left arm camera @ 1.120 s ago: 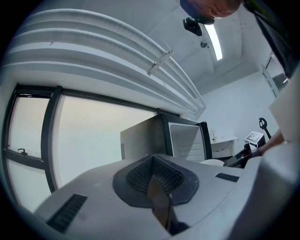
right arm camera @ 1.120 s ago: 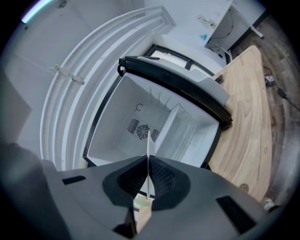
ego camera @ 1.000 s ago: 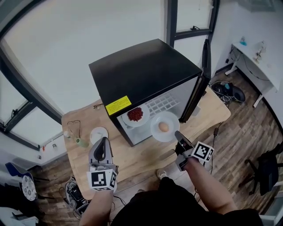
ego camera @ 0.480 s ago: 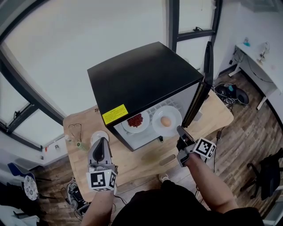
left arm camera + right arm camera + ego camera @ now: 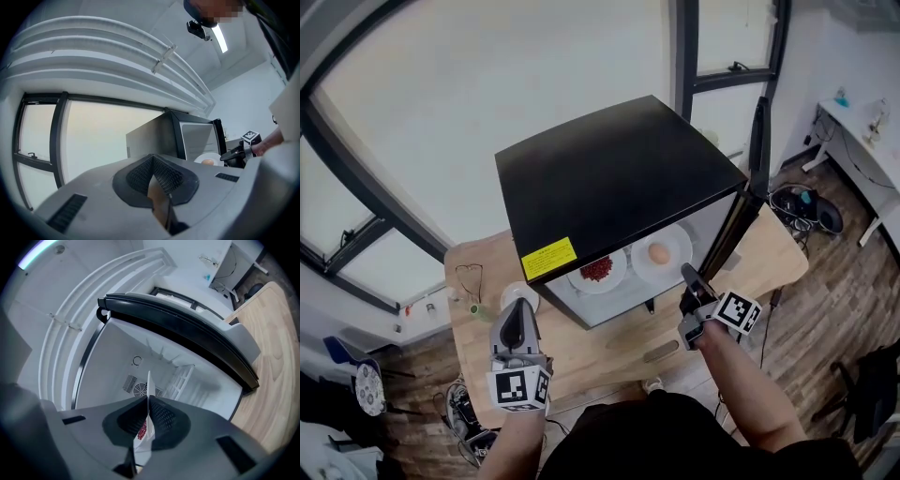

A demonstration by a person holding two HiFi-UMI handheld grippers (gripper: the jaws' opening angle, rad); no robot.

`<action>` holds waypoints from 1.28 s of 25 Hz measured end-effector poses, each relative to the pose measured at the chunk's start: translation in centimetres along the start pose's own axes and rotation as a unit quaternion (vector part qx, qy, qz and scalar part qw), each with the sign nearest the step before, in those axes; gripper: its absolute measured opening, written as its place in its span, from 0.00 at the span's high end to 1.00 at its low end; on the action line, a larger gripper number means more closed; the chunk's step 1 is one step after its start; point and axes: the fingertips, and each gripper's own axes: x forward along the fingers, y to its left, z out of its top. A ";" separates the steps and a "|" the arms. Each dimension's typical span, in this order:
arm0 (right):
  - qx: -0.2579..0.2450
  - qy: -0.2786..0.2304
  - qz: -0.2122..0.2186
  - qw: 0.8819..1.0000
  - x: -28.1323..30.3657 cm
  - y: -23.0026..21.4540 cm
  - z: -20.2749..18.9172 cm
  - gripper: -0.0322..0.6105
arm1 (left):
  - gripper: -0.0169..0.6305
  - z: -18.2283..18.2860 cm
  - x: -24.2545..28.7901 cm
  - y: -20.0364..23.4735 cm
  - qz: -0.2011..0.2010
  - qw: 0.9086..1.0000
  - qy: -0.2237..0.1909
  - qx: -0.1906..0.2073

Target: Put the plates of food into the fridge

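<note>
A black mini fridge (image 5: 619,183) stands on the wooden table (image 5: 609,342) with its door (image 5: 748,178) swung open to the right. Just inside the opening sits a white plate of red food (image 5: 598,270). Beside it is a white plate with an egg (image 5: 660,253), and my right gripper (image 5: 685,273) is shut on its near rim. In the right gripper view that rim (image 5: 149,380) stands edge-on between the shut jaws, with the fridge's inside behind it. My left gripper (image 5: 517,321) hangs shut and empty over the table's left part, pointing up.
A small white saucer (image 5: 521,294) lies on the table left of the fridge, with a green item (image 5: 477,307) and a pair of glasses (image 5: 469,276) farther left. The open door (image 5: 187,333) reaches over the table's right side. Wooden floor lies beyond the table's edges.
My right gripper has carried the egg plate forward from the table's front into the fridge opening, next to the red food plate. The left gripper has stayed where it was.
</note>
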 end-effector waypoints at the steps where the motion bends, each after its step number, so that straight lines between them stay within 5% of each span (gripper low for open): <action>1: 0.001 0.001 0.002 1.000 0.3 -0.1 0.2 0.90 | 0.97 0.0 0.0 0.0 0.002 1.000 0.001 0.000; 16: -0.031 0.017 -0.011 0.999 4.6 -1.8 1.2 0.90 | 0.97 -0.4 1.1 1.5 0.036 0.999 0.016 0.004; 24: -0.057 0.034 -0.062 0.996 6.3 -3.6 1.7 0.90 | 0.97 -0.6 1.8 1.9 0.040 0.999 0.019 0.001; 32: -0.142 0.061 -0.123 0.980 7.0 -4.7 1.7 0.85 | 0.97 -1.0 1.6 2.8 0.053 0.998 0.020 0.000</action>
